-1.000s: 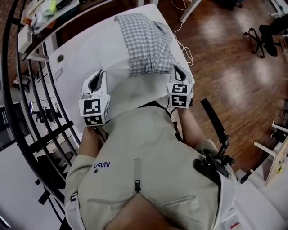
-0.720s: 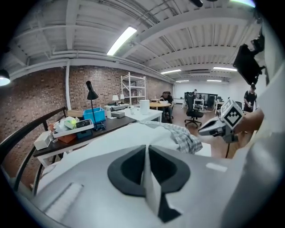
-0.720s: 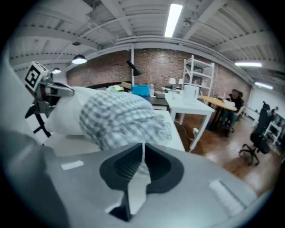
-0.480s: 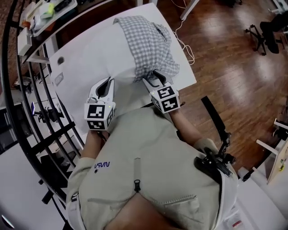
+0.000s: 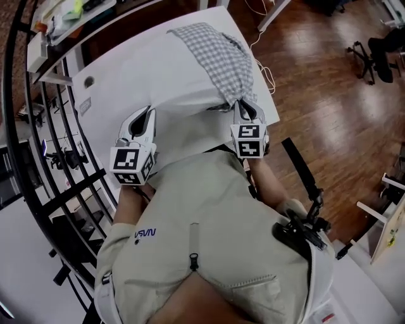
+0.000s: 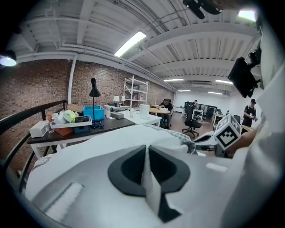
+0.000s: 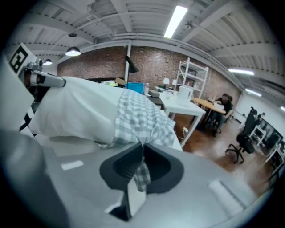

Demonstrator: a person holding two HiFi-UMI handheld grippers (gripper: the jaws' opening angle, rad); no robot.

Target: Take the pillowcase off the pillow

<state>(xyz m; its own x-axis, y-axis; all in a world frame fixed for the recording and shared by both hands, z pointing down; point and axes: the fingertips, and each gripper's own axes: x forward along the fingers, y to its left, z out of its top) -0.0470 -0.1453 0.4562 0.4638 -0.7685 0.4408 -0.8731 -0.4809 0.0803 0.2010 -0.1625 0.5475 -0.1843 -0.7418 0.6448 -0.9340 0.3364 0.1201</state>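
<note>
A white pillow [image 5: 171, 82] lies on the white table [image 5: 104, 79], with the grey checked pillowcase [image 5: 224, 60] gathered over its far right part. My left gripper [image 5: 144, 115] sits at the pillow's near left corner, shut on a fold of the white pillow cloth [image 6: 111, 142], which stands pinched in the left gripper [image 6: 146, 149]. My right gripper [image 5: 247, 104] is at the pillowcase's near right edge. Its jaws are closing, and in the right gripper [image 7: 142, 149] the checked pillowcase hem [image 7: 138, 118] is pinched, beside the bare pillow [image 7: 75, 111].
A black curved railing [image 5: 38, 145] runs along the left. A shelf with small items [image 5: 69, 12] stands at the back left. The table's right edge [image 5: 269, 95] drops to wooden floor with a white cable [image 5: 262, 69]. An office chair [image 5: 376, 50] stands far right.
My right gripper swung left to the pillowcase's near edge, then back right with the hem in it. The pillowcase is now bunched further right and more white pillow shows. The left gripper hardly moved.
</note>
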